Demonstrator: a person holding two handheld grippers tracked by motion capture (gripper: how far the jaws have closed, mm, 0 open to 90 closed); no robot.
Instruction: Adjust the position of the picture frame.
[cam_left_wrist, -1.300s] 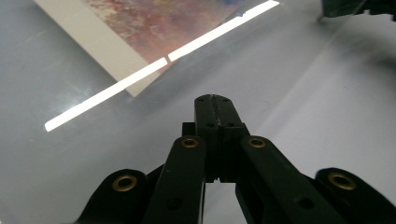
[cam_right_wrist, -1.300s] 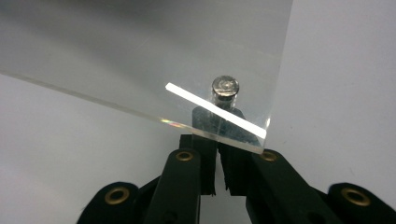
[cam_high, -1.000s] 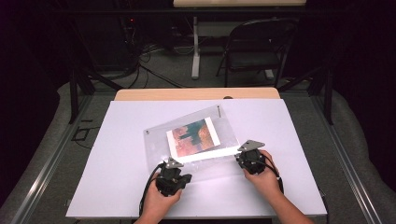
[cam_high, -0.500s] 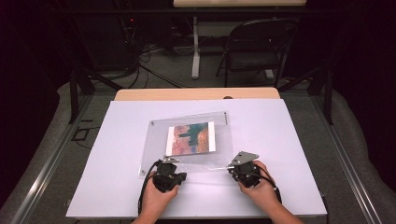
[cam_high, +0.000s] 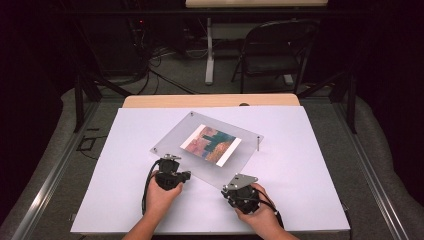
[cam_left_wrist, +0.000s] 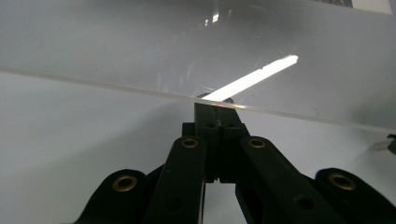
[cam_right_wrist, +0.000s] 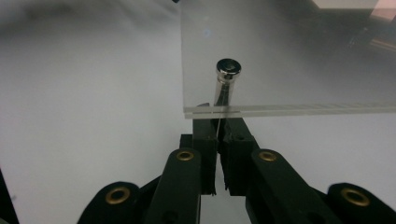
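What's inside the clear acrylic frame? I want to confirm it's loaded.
Inside the clear acrylic frame lies a picture in orange and teal tones. Its back side and detail cannot be made out.

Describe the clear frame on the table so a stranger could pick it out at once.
On the white table, look just past the two hand-held grippers at the near edge. The clear acrylic frame lies there, turned askew. It is a see-through panel with small metal standoff posts at its corners and a colourful picture sandwiched in its middle.
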